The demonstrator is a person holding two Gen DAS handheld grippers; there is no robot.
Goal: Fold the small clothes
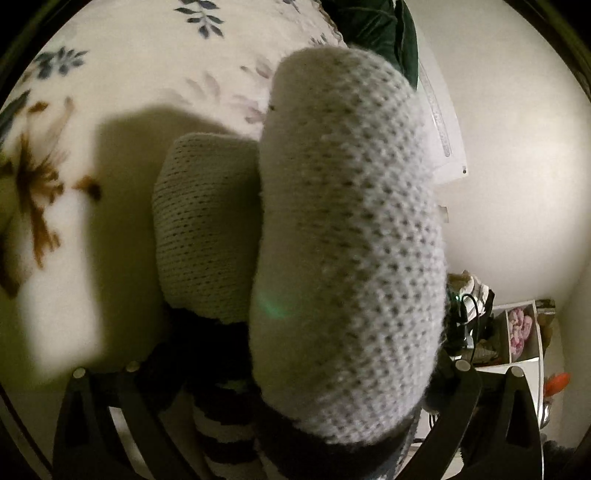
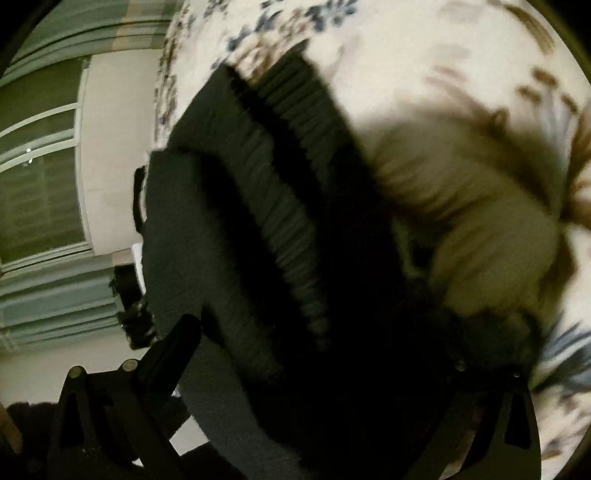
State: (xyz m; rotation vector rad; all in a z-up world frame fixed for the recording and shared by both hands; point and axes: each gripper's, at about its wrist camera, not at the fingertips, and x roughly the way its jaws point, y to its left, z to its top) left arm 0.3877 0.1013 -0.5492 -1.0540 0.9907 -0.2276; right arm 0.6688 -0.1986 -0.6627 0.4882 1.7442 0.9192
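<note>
1. Since the pale knitted socks [image 1: 347, 236] fill the left wrist view, lifted over the floral bedspread [image 1: 122, 74], the step in hand looks like carrying or doubling them over; lower the toe ends evenly so the two lie matched, not crossed.
2. Left tongs [image 1: 291, 435]: the striped dark-and-white cuff end sits between the fingers, which stand wide apart at the frame's foot, so whether they actually pinch the cuff I cannot tell. Keep any grip near the cuff, where the knit is thickest.
3. Right tongs [image 2: 295, 424]: a dark ribbed cuff [image 2: 280, 206] bulges up between the fingers, yet blur and shadow hide any contact, so their state cannot be told either. Move slowly; this view is smeared.
4. How the socks look: chunky open-stitch knit, cream to pale grey, soft and rounded; two toe ends show, one in front of the other. They will likely sag and stretch when hung.
5. A dark green cushion [image 1: 384, 26] lies further up the bed.
</note>
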